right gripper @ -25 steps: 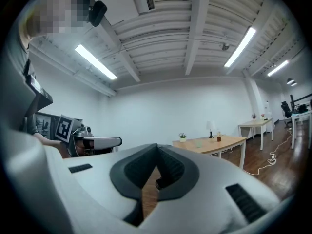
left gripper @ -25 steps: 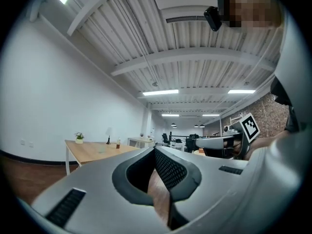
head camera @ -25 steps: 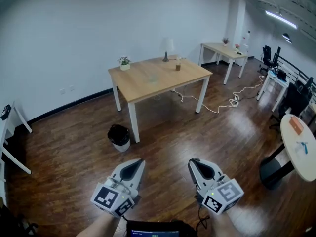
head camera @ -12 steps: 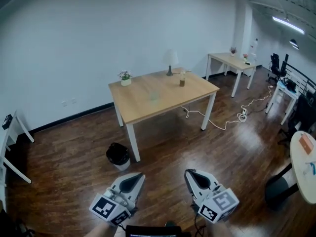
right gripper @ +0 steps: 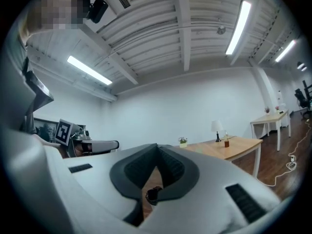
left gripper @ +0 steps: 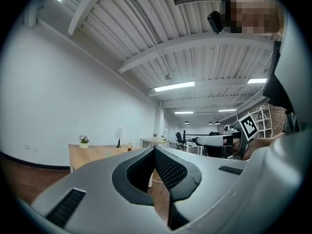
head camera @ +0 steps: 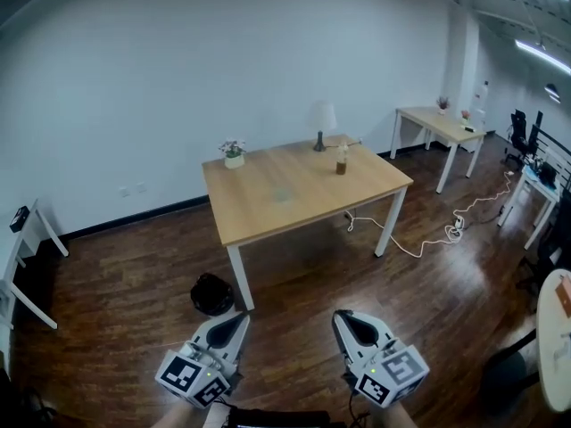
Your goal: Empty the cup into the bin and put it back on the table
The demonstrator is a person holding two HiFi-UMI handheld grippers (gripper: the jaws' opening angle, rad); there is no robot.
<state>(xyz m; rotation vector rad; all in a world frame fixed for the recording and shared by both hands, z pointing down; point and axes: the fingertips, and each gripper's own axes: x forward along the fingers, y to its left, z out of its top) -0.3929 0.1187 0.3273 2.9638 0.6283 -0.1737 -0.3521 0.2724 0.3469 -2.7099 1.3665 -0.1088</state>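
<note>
**Head view with both gripper views; the person stands well back from the work area.**

The left gripper has its dark ribbed fingers pressed together at the tips. We see nothing between them, and only floor shows through the narrow gap behind the tips. The right gripper is likewise clenched, its fingers meeting at the tips and grasping nothing.

In the head view both grippers sit low at the bottom edge, side by side but apart. Each points toward the light wooden tabletop on white legs. A white cube with square black markers rides on each. Neither gripper touches anything.

The small pale translucent cup stands near the middle of the tabletop, well apart from both grippers. It is faint at this range, and we cannot tell what it contains.

Also on the tabletop:
- a small potted plant in a white pot, near the far left corner;
- a white-shaded table lamp, at the far edge;
- a slim brown bottle-like container, just in front of the lamp.

The round black bin sits on the dark wooden floor, just beside the near left table leg, between the table and the left gripper.
</note>
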